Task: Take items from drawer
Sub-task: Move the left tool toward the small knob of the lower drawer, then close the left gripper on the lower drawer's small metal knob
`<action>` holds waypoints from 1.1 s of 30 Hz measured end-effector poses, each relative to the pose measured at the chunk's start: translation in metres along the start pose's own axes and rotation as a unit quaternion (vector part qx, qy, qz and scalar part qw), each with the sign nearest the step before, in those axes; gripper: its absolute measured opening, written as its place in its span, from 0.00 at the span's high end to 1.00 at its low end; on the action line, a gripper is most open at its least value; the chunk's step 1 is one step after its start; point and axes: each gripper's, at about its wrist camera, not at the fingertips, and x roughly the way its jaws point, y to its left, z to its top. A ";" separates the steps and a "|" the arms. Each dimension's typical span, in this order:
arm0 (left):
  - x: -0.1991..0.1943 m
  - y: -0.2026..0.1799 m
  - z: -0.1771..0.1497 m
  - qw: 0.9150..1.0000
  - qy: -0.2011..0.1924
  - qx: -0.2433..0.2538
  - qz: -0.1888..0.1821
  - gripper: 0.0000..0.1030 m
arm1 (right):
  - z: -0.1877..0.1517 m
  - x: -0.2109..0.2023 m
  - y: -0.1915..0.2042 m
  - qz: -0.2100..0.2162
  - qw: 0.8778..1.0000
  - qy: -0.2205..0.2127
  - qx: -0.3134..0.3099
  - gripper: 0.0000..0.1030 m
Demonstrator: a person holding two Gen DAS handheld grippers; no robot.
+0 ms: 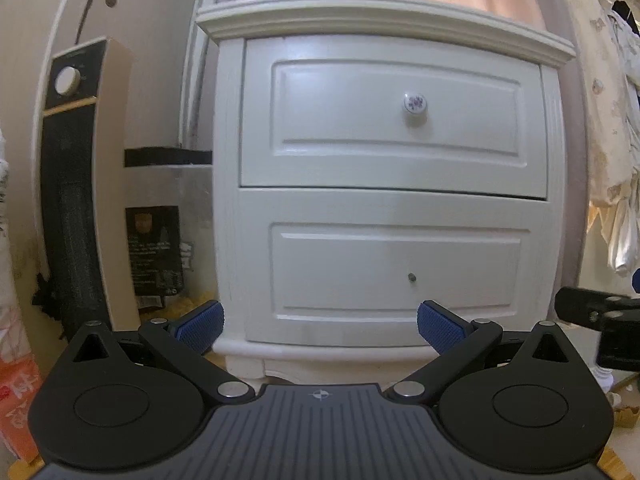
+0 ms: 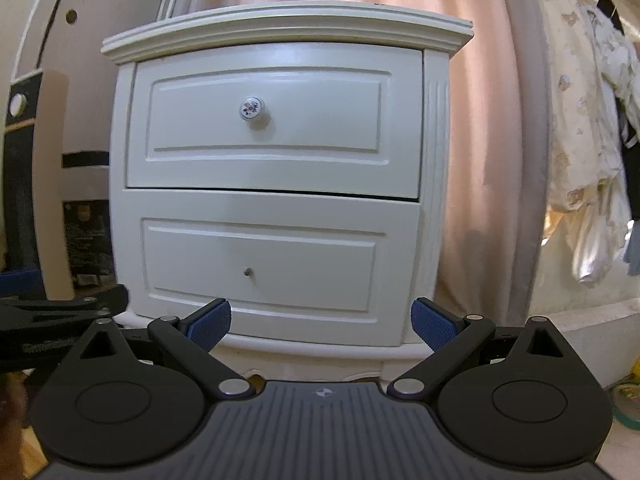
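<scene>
Drawer, top: closed, w/ floral knob, frame center.
L gripper: jaws wide, nothing held.
R gripper: jaws wide, nothing held.

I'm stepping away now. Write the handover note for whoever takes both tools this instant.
Left tool: open, empty, facing the white two-drawer wooden nightstand.
Right tool: open, empty, facing the same nightstand from further right.
Upper drawer: shut or nearly so, with a round white floral ceramic knob.
Lower drawer: shut; only a small screw stub where a knob would sit.
Done: nothing visible; no items out.
Left: probably pull the upper drawer by its knob, then take the items out. Contents are hidden.
</scene>
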 end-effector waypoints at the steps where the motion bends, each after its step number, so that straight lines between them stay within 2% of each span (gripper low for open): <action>1: 0.004 -0.001 0.000 1.000 0.001 0.000 -0.005 0.00 | 0.000 0.000 -0.002 0.005 1.000 -0.001 0.003 0.00; 6: 0.021 -0.017 -0.003 0.999 -0.020 0.027 0.000 0.00 | 0.001 -0.003 -0.005 0.004 1.000 -0.013 -0.003 0.00; 12: 0.058 -0.039 -0.003 0.999 -0.019 0.032 -0.016 0.00 | 0.001 -0.005 -0.015 -0.008 1.000 -0.021 -0.002 0.00; 17: 0.092 -0.071 -0.014 0.997 -0.041 0.067 -0.004 0.00 | -0.002 -0.002 -0.026 -0.021 1.000 -0.014 -0.002 0.00; 21: 0.110 -0.093 -0.019 0.993 -0.083 0.080 0.002 0.00 | -0.005 0.001 -0.035 -0.035 0.999 -0.013 -0.003 0.00; 25: 0.126 -0.104 -0.016 0.996 -0.070 0.060 -0.014 0.00 | -0.008 0.007 -0.042 -0.041 0.999 -0.005 0.001 0.00; 27: 0.133 -0.108 -0.016 0.997 -0.063 0.045 -0.004 0.01 | -0.011 0.010 -0.044 -0.043 0.999 -0.001 0.001 0.00; 30: 0.142 -0.114 -0.015 0.997 -0.060 0.037 0.014 0.08 | -0.014 0.015 -0.047 -0.045 0.999 0.003 0.004 0.00; 33: 0.149 -0.118 -0.014 0.998 -0.049 0.034 0.010 0.16 | -0.016 0.017 -0.049 -0.046 0.999 0.006 0.006 0.00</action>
